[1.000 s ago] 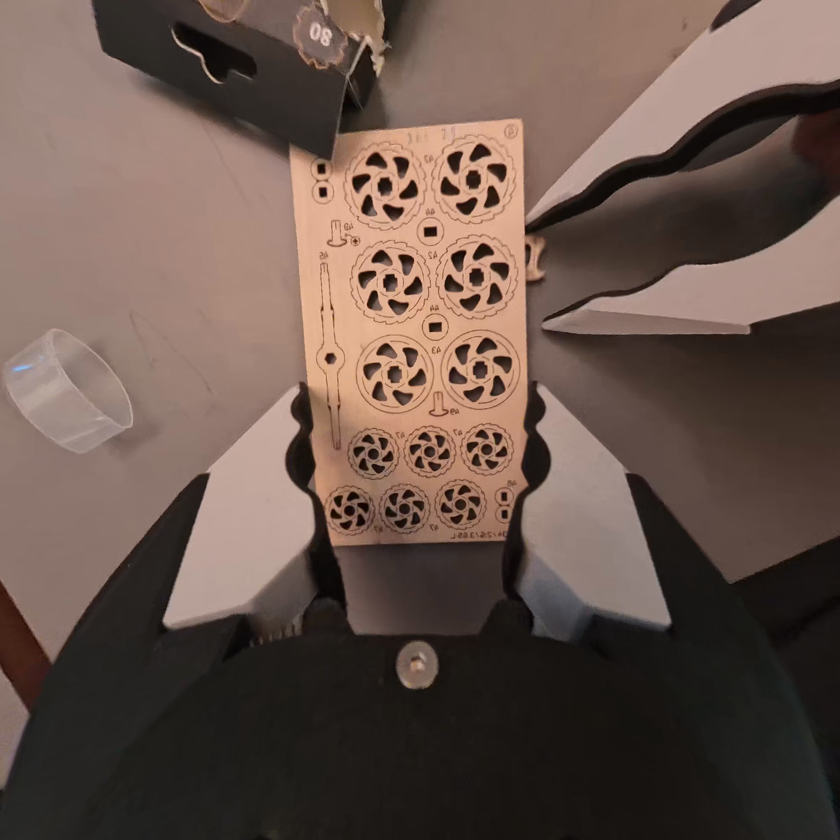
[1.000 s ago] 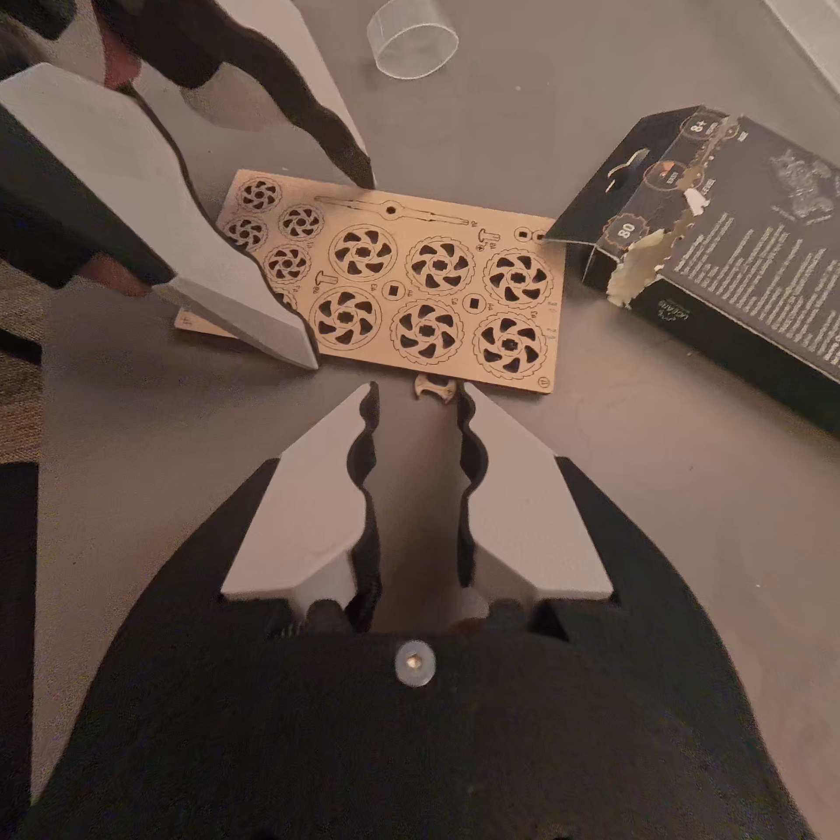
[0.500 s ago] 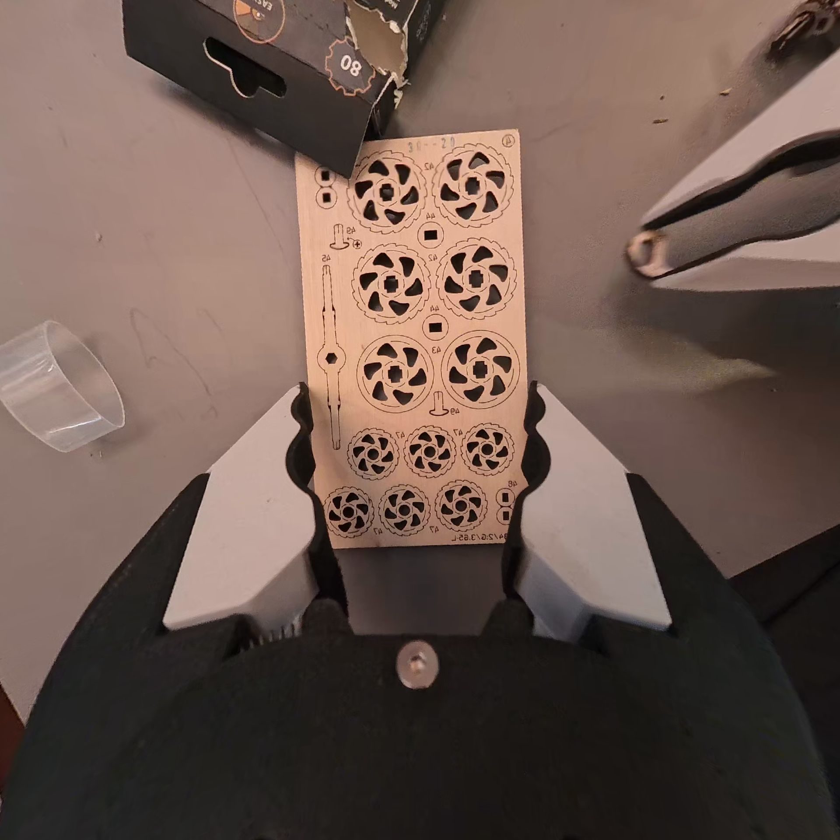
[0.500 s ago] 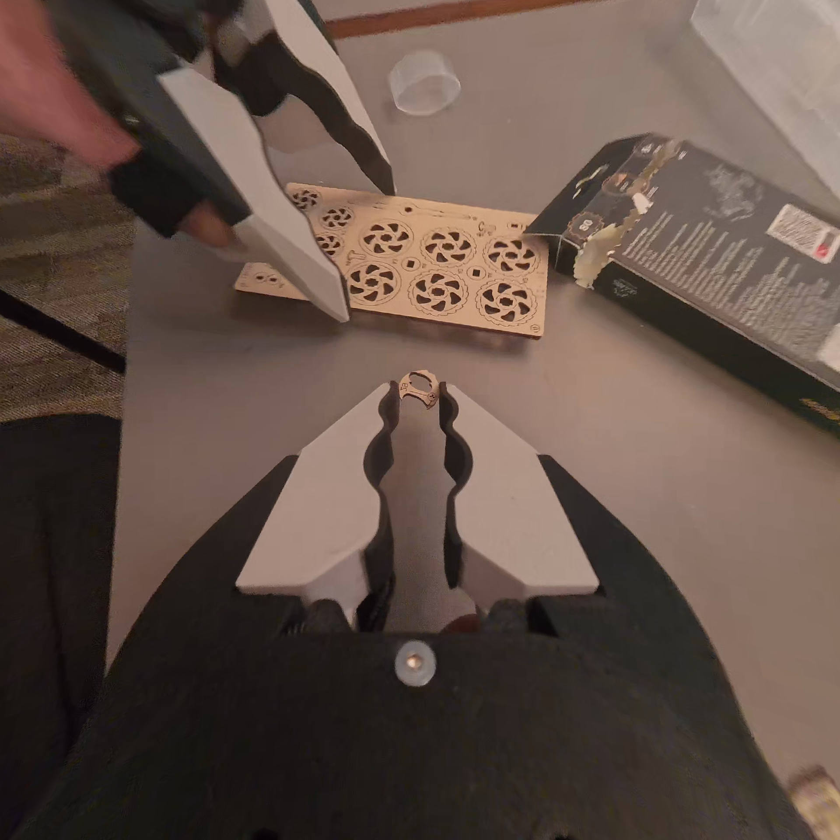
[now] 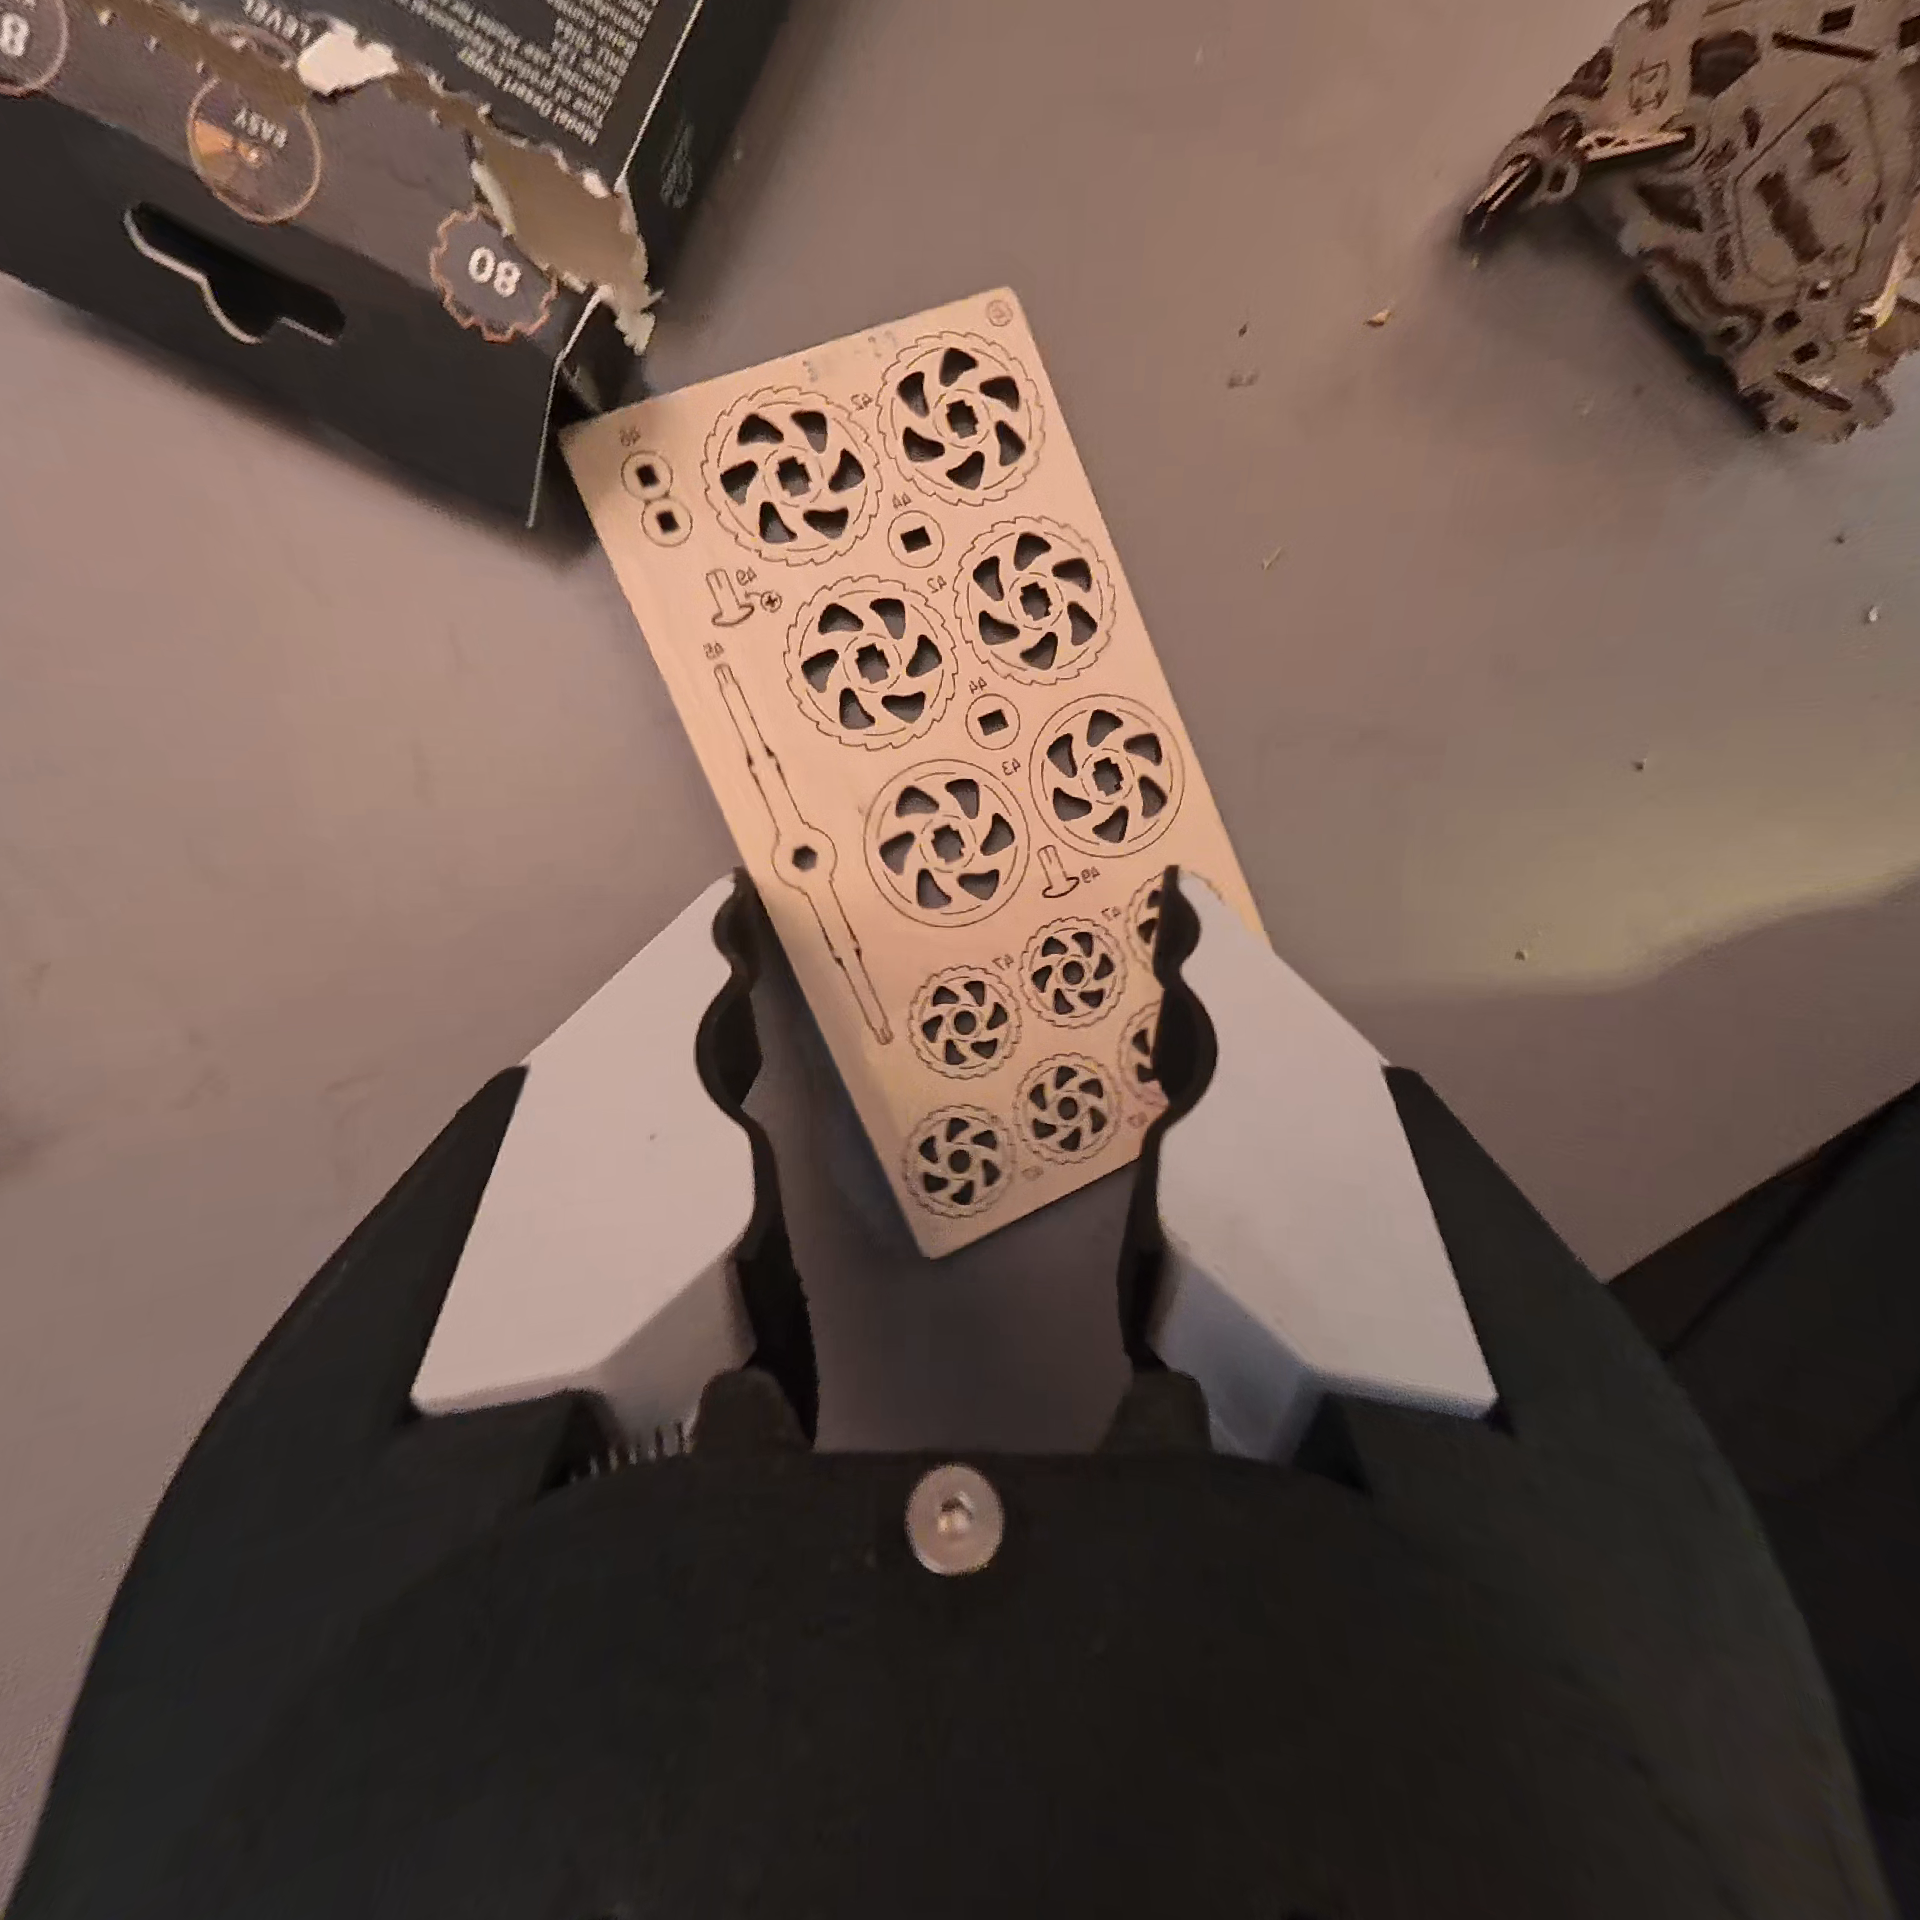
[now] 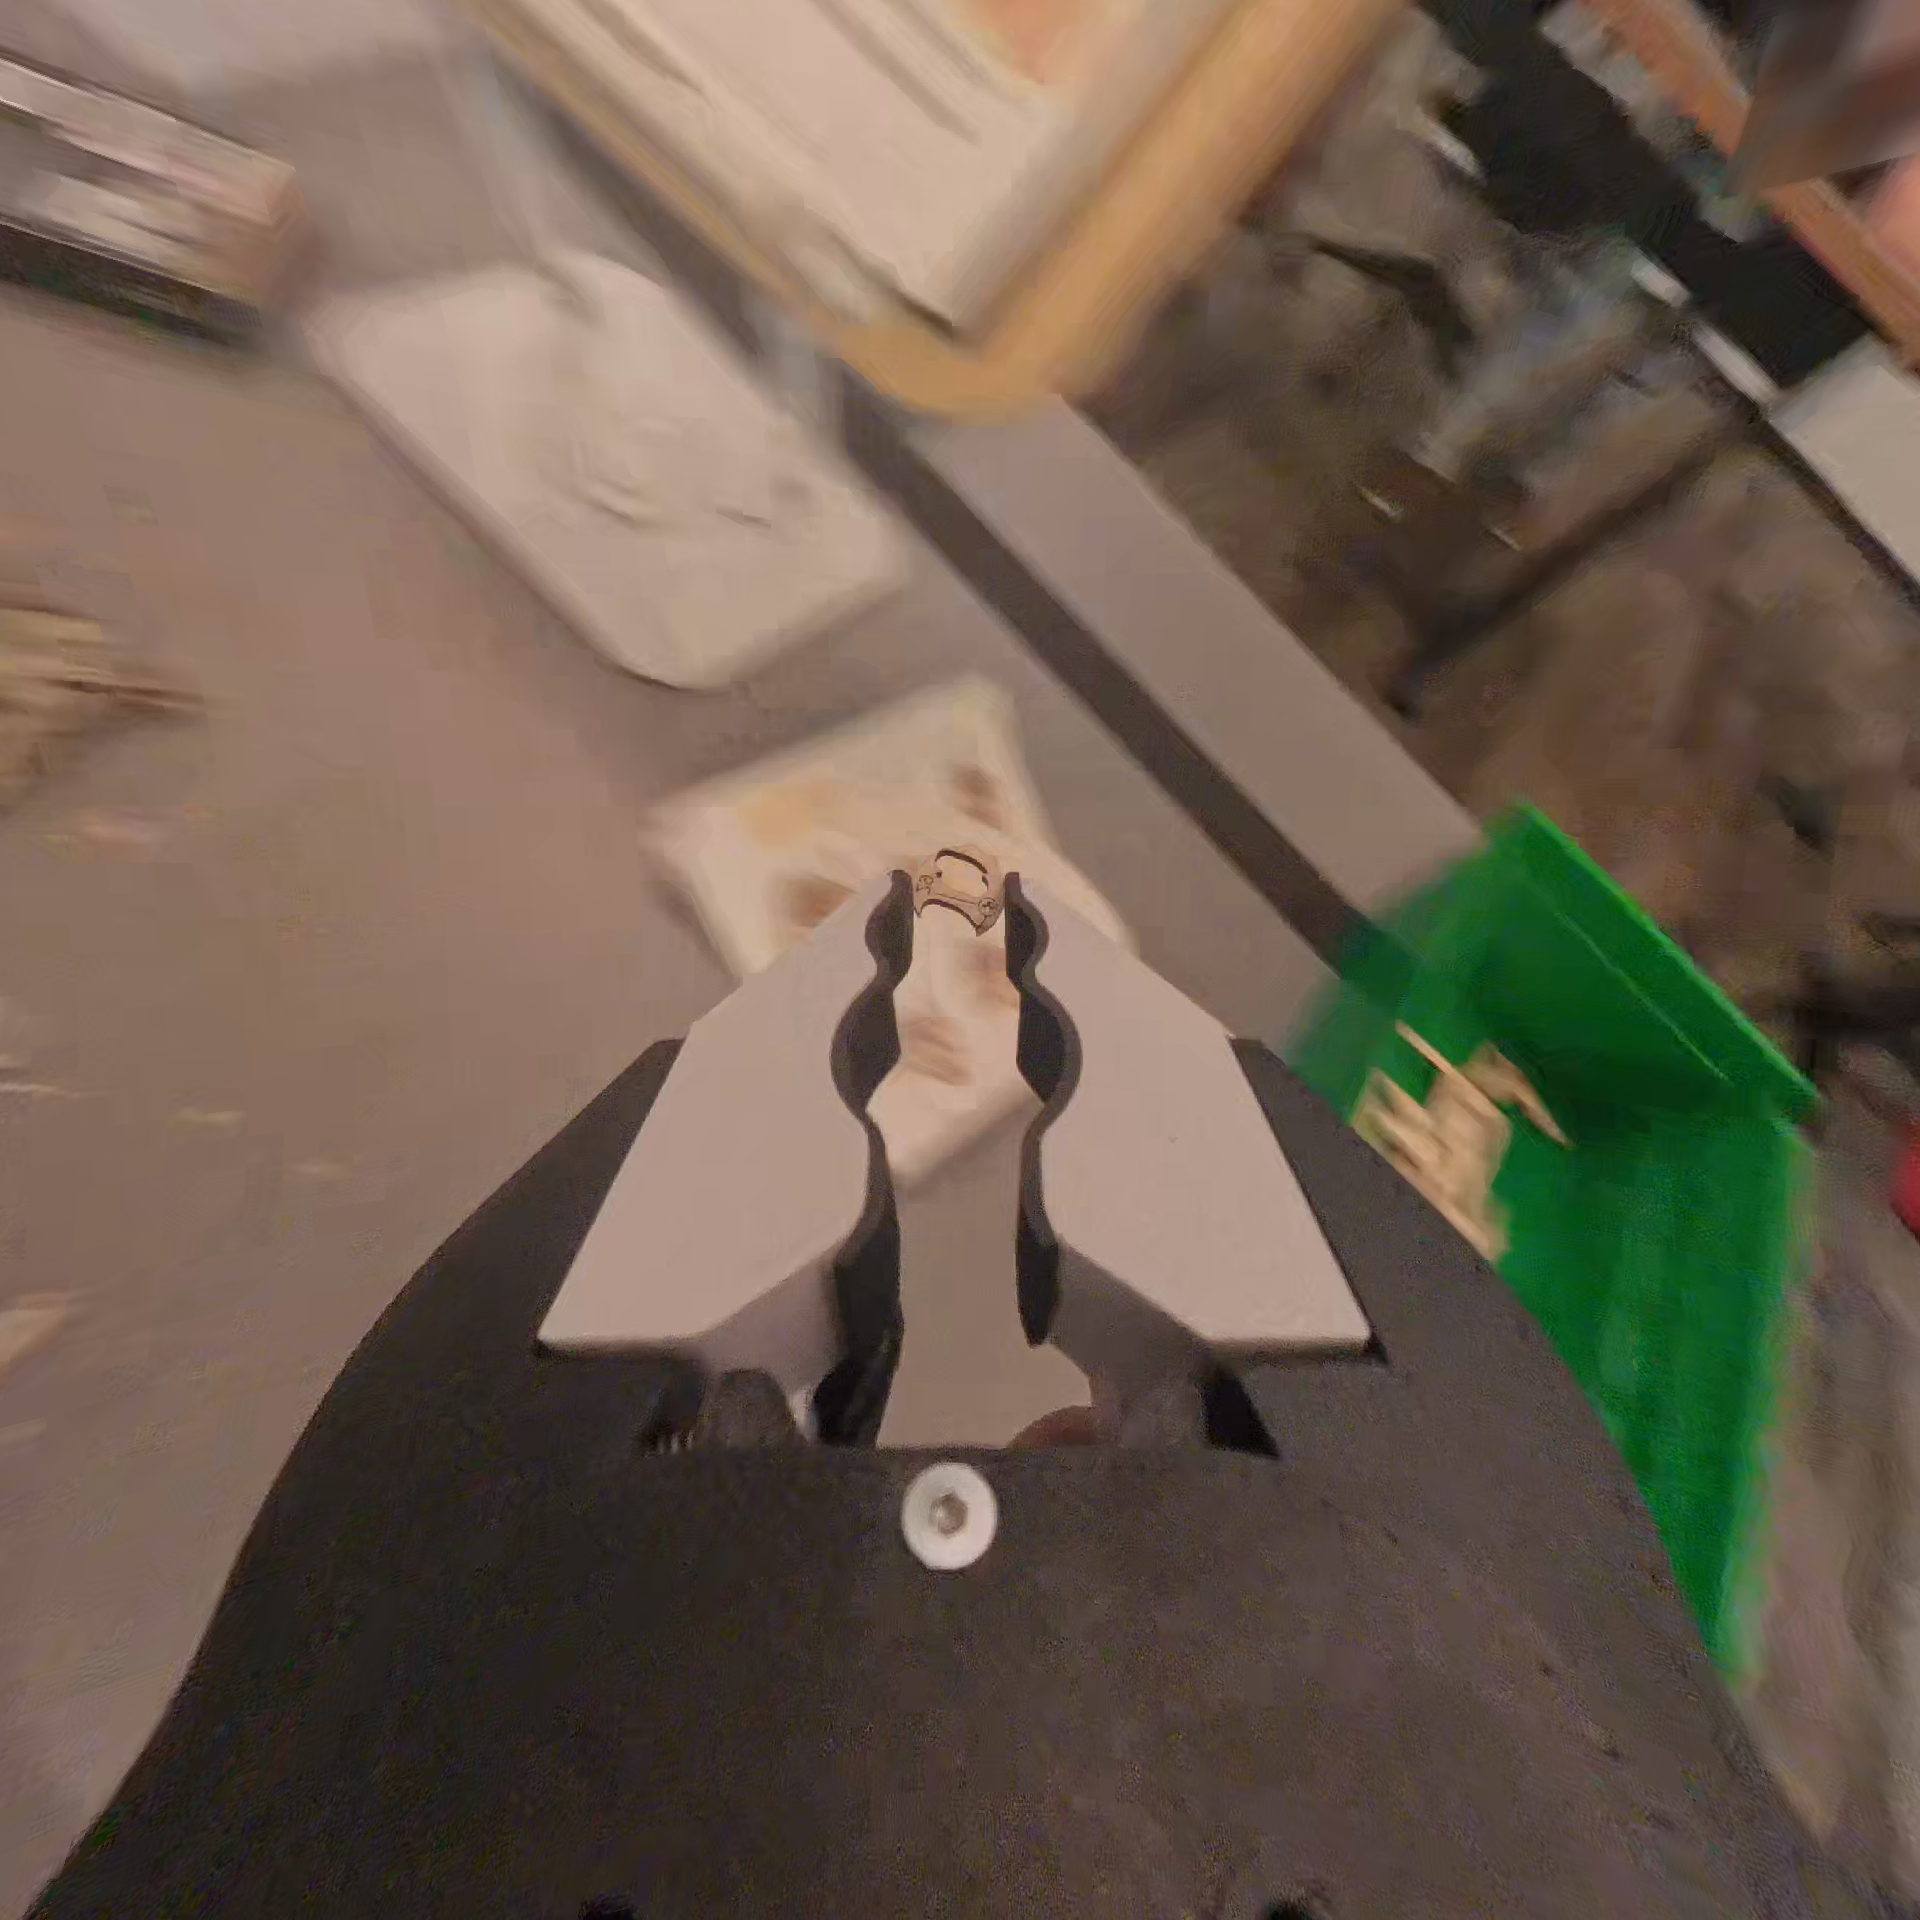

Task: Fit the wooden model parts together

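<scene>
A flat wooden sheet [image 5: 935,665] of laser-cut gears lies askew on the grey table. My left gripper [image 5: 956,883] is over its near end with the jaws apart. The left fingertip is at the sheet's left edge and the right finger [image 5: 1257,1091] covers its right corner. My right gripper [image 6: 956,888] is shut on a small curved wooden piece [image 6: 951,881], pinched at the very tips and held above the table. A partly built wooden model [image 5: 1745,208] sits at the far right in the left wrist view. The right wrist view is blurred by motion.
A torn black cardboard box [image 5: 312,208] lies just beyond the sheet's far left corner. In the right wrist view a white tray [image 6: 603,468] and a pale sheet [image 6: 831,821] lie on the table, a green box [image 6: 1621,1195] stands to the right, and the table edge [image 6: 1143,623] runs diagonally. My hands' fingertips stand some 55 cm from each other. My right tips are about 35 cm from the partly built wooden model [image 5: 1745,208], my left tips only 20 cm.
My right gripper has risen and swung away with the small piece, so its view now faces the table's edge. My left gripper's jaws have narrowed a little, and the sheet now sits skewed between them.
</scene>
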Available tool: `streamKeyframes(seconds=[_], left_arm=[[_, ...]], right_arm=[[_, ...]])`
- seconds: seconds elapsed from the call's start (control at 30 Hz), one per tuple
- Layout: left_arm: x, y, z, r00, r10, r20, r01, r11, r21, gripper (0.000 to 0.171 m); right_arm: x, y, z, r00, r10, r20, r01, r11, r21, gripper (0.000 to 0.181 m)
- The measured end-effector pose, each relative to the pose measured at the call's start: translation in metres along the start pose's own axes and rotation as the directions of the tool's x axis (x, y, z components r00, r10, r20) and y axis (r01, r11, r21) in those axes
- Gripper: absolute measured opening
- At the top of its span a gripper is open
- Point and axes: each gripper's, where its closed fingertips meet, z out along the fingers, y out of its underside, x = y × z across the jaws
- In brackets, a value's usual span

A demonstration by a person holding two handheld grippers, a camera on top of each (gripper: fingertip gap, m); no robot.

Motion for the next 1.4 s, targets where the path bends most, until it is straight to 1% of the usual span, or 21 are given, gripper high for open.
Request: streamKeyframes(seconds=[0.1, 0.13, 0.2, 0.23, 0.27, 0.3, 0.37, 0.43, 0.47, 0.5, 0.53, 0.6, 0.67, 0.73, 0.83, 0.93, 1.0, 1.13, 1.27, 1.33, 1.4], left_arm=[[0.003, -0.006, 0.006, 1.0, 0.006, 0.029, -0.006, 1.0, -0.005, 0.073], [0.005, -0.007, 0.007, 0.999, 0.005, 0.032, -0.005, 1.0, -0.006, 0.074], [0.006, -0.008, 0.009, 0.999, 0.01, 0.052, -0.01, 1.0, -0.006, 0.074], [0.005, -0.008, 0.009, 0.998, 0.009, 0.059, -0.009, 1.0, -0.007, 0.073], [0.006, -0.008, 0.009, 0.998, 0.0, 0.056, 0.0, 1.0, -0.004, 0.074], [0.005, -0.009, 0.009, 0.999, -0.013, 0.051, 0.013, 1.0, 0.004, 0.074], [0.005, -0.01, 0.008, 0.999, -0.035, 0.038, 0.034, 0.999, 0.02, 0.073], [0.005, -0.009, 0.007, 0.998, -0.052, 0.026, 0.051, 0.999, 0.017, 0.071], [0.005, -0.008, 0.006, 0.998, -0.053, 0.029, 0.052, 0.998, 0.018, 0.07], [0.005, -0.008, 0.006, 0.998, -0.052, 0.032, 0.052, 0.998, 0.021, 0.069], [0.004, -0.008, 0.006, 0.998, -0.053, 0.035, 0.052, 0.998, 0.02, 0.069], [0.004, -0.009, 0.007, 0.998, -0.049, 0.04, 0.048, 0.999, 0.018, 0.068], [0.004, -0.009, 0.007, 0.998, -0.048, 0.042, 0.047, 0.999, 0.015, 0.068], [0.005, -0.01, 0.008, 0.998, -0.042, 0.042, 0.041, 0.999, 0.02, 0.07], [0.006, -0.011, 0.01, 0.999, -0.018, 0.052, 0.017, 1.0, 0.017, 0.073], [0.007, -0.01, 0.011, 0.998, 0.005, 0.06, -0.005, 1.0, 0.012, 0.074], [0.007, -0.01, 0.01, 0.999, 0.007, 0.054, -0.008, 1.0, 0.017, 0.074], [0.007, -0.01, 0.01, 0.999, 0.004, 0.041, -0.005, 1.0, 0.025, 0.074], [0.007, -0.01, 0.01, 0.998, 0.02, 0.055, -0.021, 1.0, 0.014, 0.074], [0.007, -0.01, 0.011, 0.998, 0.021, 0.055, -0.022, 1.0, 0.016, 0.074], [0.007, -0.011, 0.011, 0.998, 0.021, 0.054, -0.022, 1.0, 0.019, 0.074]], right_arm=[[0.127, 0.064, -0.007, 0.973, 0.138, -0.185, -0.154, 0.985, -0.073, 0.015], [0.161, 0.086, -0.006, 0.959, 0.15, -0.24, -0.179, 0.978, -0.105, 0.015], [0.21, 0.131, 0.004, 0.937, 0.189, -0.293, -0.251, 0.949, -0.19, 0.02], [0.231, 0.15, 0.008, 0.917, 0.225, -0.329, -0.304, 0.929, -0.21, 0.041], [0.246, 0.167, 0.011, 0.902, 0.24, -0.36, -0.335, 0.914, -0.23, 0.05], [0.256, 0.18, 0.014, 0.897, 0.234, -0.375, -0.341, 0.906, -0.251, 0.053], [0.265, 0.191, 0.015, 0.893, 0.218, -0.393, -0.334, 0.907, -0.256, 0.052], [0.267, 0.193, 0.007, 0.891, 0.171, -0.421, -0.299, 0.919, -0.259, 0.037], [0.264, 0.189, 0.003, 0.898, 0.146, -0.416, -0.265, 0.932, -0.246, 0.007], [0.261, 0.185, -0.002, 0.901, 0.121, -0.417, -0.236, 0.942, -0.237, 0.0], [0.252, 0.18, -0.006, 0.909, 0.112, -0.401, -0.222, 0.945, -0.239, 0.0], [0.211, 0.15, -0.011, 0.946, 0.128, -0.299, -0.19, 0.964, -0.186, 0.017], [0.147, 0.119, -0.016, 0.983, 0.102, -0.153, -0.128, 0.977, -0.173, 0.022], [0.071, 0.095, -0.02, 0.999, 0.05, 0.018, -0.047, 0.986, -0.161, 0.026], [-0.017, 0.095, -0.021, 0.978, -0.015, 0.21, 0.063, 0.973, -0.224, 0.025], [-0.077, 0.115, -0.012, 0.933, 0.022, 0.359, 0.082, 0.959, -0.272, 0.023], [-0.096, 0.142, 0.0, 0.925, 0.015, 0.379, 0.127, 0.929, -0.348, 0.022], [-0.111, 0.174, 0.018, 0.921, 0.084, 0.38, 0.1, 0.892, -0.44, 0.016], [-0.106, 0.18, 0.029, 0.936, 0.087, 0.34, 0.078, 0.892, -0.444, 0.011], [-0.106, 0.18, 0.033, 0.938, 0.076, 0.339, 0.086, 0.895, -0.437, 0.003], [-0.106, 0.177, 0.037, 0.929, 0.093, 0.359, 0.076, 0.899, -0.432, 0.001]])
